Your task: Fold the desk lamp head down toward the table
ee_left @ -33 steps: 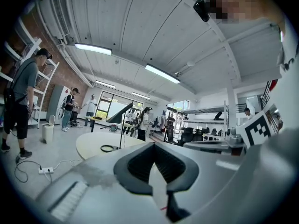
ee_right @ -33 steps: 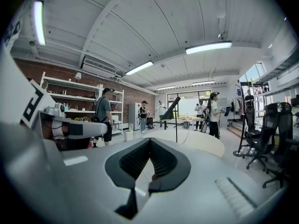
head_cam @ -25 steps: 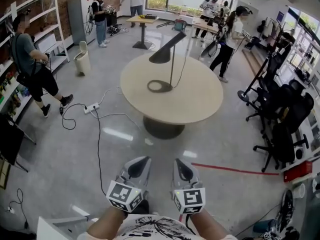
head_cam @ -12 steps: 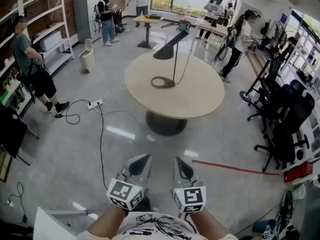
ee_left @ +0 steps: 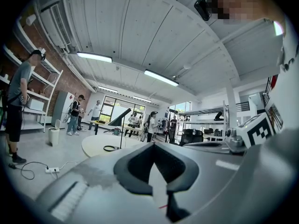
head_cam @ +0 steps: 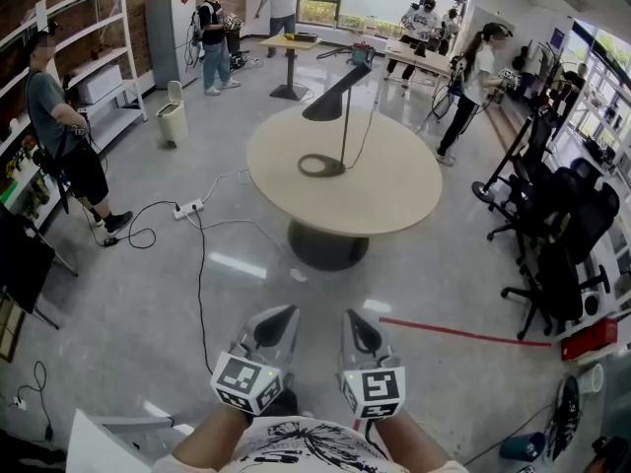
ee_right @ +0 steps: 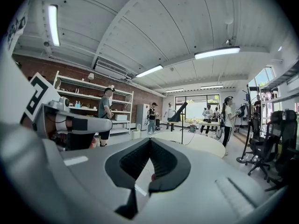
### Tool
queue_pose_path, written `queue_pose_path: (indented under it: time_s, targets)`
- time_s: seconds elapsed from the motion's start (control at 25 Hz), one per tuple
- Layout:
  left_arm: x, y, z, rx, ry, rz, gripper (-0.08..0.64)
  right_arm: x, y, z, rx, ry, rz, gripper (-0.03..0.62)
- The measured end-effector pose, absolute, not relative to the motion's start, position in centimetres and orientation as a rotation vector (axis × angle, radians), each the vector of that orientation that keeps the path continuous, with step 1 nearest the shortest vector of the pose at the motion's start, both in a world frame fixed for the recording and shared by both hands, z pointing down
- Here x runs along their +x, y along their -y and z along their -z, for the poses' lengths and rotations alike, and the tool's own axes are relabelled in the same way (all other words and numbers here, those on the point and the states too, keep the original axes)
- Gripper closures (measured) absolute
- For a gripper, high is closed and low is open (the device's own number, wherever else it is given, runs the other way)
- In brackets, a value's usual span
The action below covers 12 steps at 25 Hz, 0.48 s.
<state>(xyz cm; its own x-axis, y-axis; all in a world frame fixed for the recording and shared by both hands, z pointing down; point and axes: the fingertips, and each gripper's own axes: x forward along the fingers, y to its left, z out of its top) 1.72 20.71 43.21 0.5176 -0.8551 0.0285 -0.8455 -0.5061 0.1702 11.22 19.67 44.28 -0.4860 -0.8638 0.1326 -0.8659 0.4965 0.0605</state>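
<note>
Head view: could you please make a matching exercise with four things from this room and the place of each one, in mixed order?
Things:
1. desk lamp
2. power strip
3. red tape line
4. white bin

Places:
A. on the floor, near the office chairs
B. on the round table
C. beside the shelves, at the left
D. on the floor, with cables running to it

Pairs: 1-B; 2-D; 3-A; 4-C

Count, head view:
- One desk lamp [head_cam: 335, 106] is recorded on one round surface [head_cam: 394, 195].
- Two claws are logged: left claw [head_cam: 281, 319], right claw [head_cam: 353, 320].
- One waste bin [head_cam: 173, 118] and one power strip [head_cam: 187, 208] are noted on the floor [head_cam: 128, 304].
- At least five persons [head_cam: 59, 116] are counted.
- The chairs [head_cam: 562, 254] cannot be counted.
</note>
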Motion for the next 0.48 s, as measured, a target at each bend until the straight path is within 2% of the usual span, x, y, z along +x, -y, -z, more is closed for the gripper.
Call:
queue_pose_path:
  time_s: [0.48]
  targets:
    - [2.06,-20.53,-44.23,2.586,1.461,0.08,0.555,11.7,-19.24,-45.03,1.517,2.581,-0.034,0.584]
